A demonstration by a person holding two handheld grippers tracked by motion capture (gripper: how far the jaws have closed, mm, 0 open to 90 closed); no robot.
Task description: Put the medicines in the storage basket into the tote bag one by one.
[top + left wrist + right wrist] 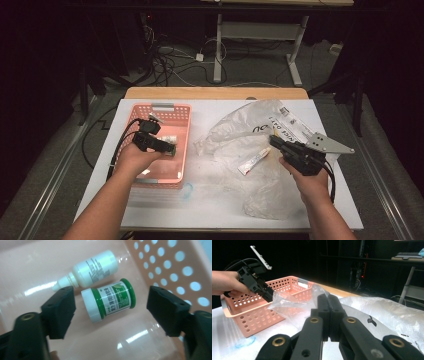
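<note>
Hovering inside the pink basket [159, 145] at the left of the worktop [220, 200], the left tongs [170, 148] stand spread, with both pads clear of everything. In the left gripper view, a green jar [111, 300] with a white cap lies on its side on the basket floor between the two pads, touching neither. A white dropper bottle [90, 270] also lies on its side, just beyond the jar and touching it. The perforated basket wall rises at the right of that view.

A crumpled clear plastic bag [250, 145] is spread over the middle and right of the worktop. A small white tube [253, 161] with red marking lies near the bag's middle, just left of the right tongs.

The right tongs [276, 141] are pressed together with nothing between the pads; the right gripper view shows both black jaws meeting. They are held above the bag, pointing toward the basket.
</note>
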